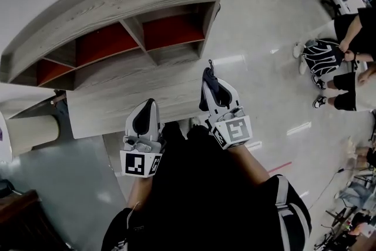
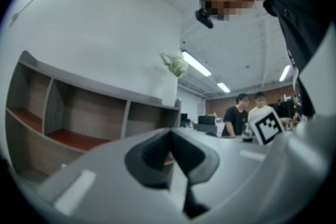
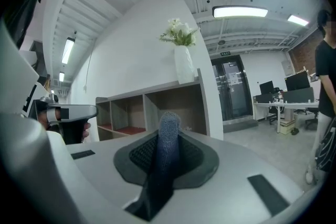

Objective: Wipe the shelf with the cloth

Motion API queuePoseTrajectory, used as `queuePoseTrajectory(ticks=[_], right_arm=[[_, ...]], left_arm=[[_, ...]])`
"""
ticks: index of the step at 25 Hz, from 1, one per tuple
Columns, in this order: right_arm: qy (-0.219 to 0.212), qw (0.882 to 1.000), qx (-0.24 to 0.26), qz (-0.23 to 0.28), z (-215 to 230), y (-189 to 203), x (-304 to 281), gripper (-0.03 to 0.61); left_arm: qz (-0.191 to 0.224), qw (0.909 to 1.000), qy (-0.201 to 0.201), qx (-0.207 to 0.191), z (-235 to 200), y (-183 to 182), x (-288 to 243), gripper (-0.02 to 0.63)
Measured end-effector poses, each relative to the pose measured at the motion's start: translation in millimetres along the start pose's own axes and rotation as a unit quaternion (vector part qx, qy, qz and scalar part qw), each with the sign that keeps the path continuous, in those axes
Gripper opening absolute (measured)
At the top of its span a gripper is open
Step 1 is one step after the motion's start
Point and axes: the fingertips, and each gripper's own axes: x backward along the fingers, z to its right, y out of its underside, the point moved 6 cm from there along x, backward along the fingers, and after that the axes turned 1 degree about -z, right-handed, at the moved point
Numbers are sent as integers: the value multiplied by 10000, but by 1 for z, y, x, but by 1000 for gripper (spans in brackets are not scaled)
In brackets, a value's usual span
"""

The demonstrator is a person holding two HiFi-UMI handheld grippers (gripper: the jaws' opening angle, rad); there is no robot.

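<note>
A grey wooden shelf (image 1: 117, 14) with red-backed compartments stands ahead of me, its low front ledge (image 1: 135, 100) just beyond both grippers. My right gripper (image 1: 210, 80) is shut on a dark blue cloth (image 3: 163, 165), which sticks up between its jaws and trails back toward the camera. My left gripper (image 1: 145, 117) is shut with nothing between its jaws and hangs over the near edge of the ledge. In the left gripper view the shelf compartments (image 2: 79, 118) lie ahead to the left. In the right gripper view the shelf (image 3: 157, 107) sits behind the cloth.
A white vase (image 3: 184, 63) with pale flowers stands on the shelf's top at its right end. A round white stool or table (image 1: 29, 132) sits at the left. People (image 1: 352, 62) and a backpack (image 1: 322, 56) are on the floor to the right.
</note>
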Motion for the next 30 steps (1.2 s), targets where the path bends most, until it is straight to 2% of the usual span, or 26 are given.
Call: queuePoseTrajectory(ticks=[9, 13, 25, 30], right_arm=[[964, 9953, 5, -120, 5, 6, -40, 54], [1207, 9924, 73, -227, 3, 12, -64, 54], [1211, 9894, 250, -763, 51, 39, -121, 54], [1298, 9865, 231, -976, 70, 53, -144, 54]], left_arm=[[78, 9950, 995, 1, -31, -2, -38, 5], [82, 9925, 1221, 16, -53, -3, -53, 5], [2, 9948, 973, 287, -45, 4, -87, 5], [-33, 9949, 996, 157, -41, 3, -96, 5]])
